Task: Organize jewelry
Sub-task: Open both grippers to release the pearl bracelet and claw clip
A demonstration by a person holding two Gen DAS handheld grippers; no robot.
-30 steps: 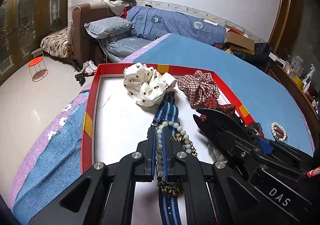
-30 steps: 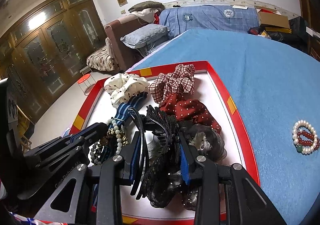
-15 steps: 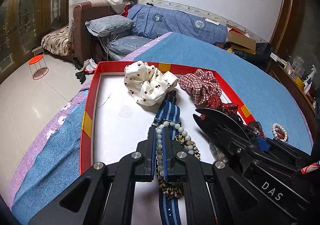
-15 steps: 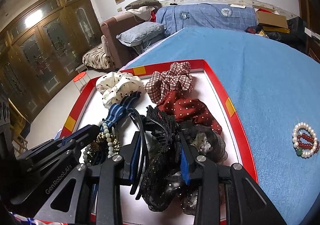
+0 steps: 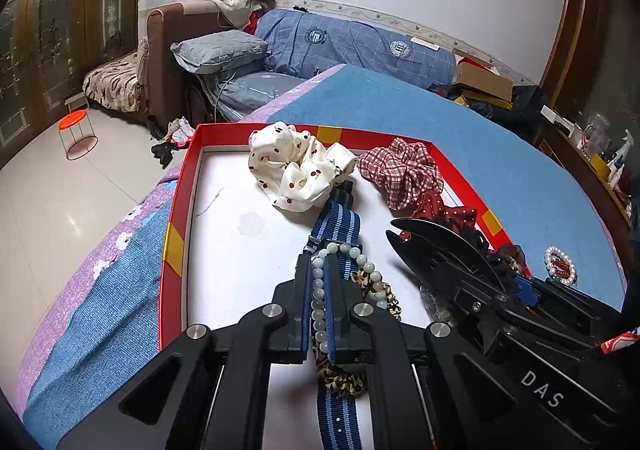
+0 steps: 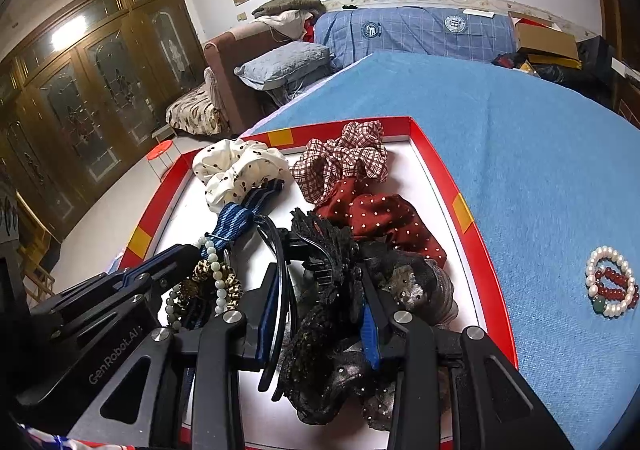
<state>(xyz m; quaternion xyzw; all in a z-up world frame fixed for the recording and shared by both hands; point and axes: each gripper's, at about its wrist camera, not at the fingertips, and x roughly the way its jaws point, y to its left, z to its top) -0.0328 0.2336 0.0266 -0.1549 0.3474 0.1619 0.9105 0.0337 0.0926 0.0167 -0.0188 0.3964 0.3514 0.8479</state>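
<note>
Blue cloth-covered tabletop [image 6: 540, 154] in a lived-in room, sofa with a blue plaid blanket [image 5: 352, 46] at the back wall, wooden glass-door cabinets on the left.

Both hand-held grippers angle down into the red-rimmed tray [image 5: 176, 218] with white floor, side by side, left one to the left.

Left hand-held gripper [image 5: 319, 270]: jaws clenched on the pale green bead bracelet [image 5: 318, 302]; bead strand runs straight up between the pads and loops over the fingertips. Under it lie a leopard-print scrunchie [image 5: 340, 380] and a blue striped strap [image 5: 338, 226] running lengthwise along the tray.

Right hand-held gripper [image 6: 320, 270]: jaws partly apart, with a black lace hair piece [image 6: 332, 262] and a thin black headband [image 6: 280, 290] between them. Pads sit against the bundle on both sides, so it reads as a grip on the black lace piece.

Rest of the tray: cream cherry-print scrunchie [image 5: 296, 166] and red plaid scrunchie [image 5: 404, 170] at the far end, dark red polka-dot scrunchie [image 6: 384, 214] just beside the plaid one, dark sheer sequinned fabric [image 6: 416, 282] near the right rim.

Outside the tray, on the cloth to its right: pearl bracelet [image 6: 612, 282] and red bead bracelet [image 6: 610, 284] piled together, with a green bead on them.
</note>
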